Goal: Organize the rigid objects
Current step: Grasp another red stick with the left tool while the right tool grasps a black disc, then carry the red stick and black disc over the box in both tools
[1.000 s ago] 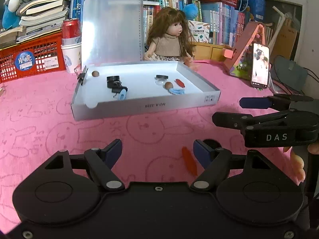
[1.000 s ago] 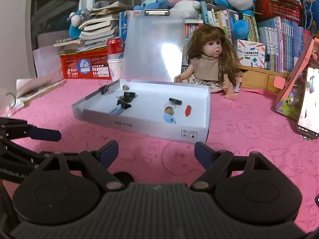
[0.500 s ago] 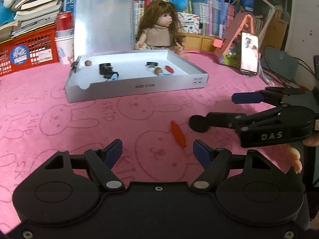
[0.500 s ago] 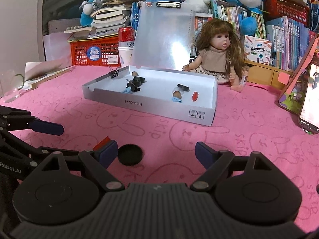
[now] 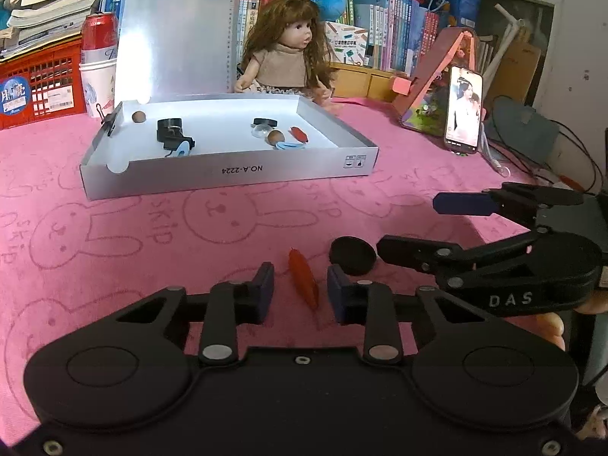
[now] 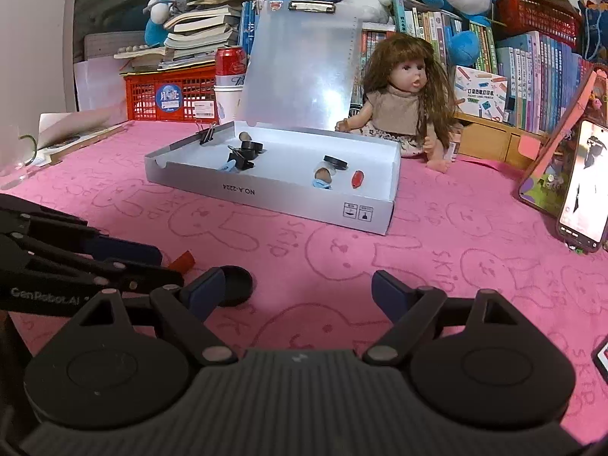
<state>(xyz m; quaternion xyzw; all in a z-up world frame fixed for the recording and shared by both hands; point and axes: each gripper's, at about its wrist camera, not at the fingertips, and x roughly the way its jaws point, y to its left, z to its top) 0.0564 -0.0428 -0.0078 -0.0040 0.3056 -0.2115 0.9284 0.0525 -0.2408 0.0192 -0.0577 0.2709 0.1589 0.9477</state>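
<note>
The left gripper (image 5: 300, 290) is the nearer tool to the red oblong piece (image 5: 303, 279), which lies on the pink cloth (image 5: 152, 228) between its blue pads (image 5: 266, 285). The piece's long axis runs roughly from 11 to 5 o'clock, nearly in line with the fingers. The jaws have just been closing and stand narrow around the piece, yet a sliver of cloth shows on either side, so I judge nothing is clamped. At 1 o'clock sits the black disc (image 5: 352, 255), just beside the right gripper (image 6: 296, 292), whose jaws are spread wide and empty. Farther off, at 11 o'clock, the white tray (image 5: 228, 174) waits.
</note>
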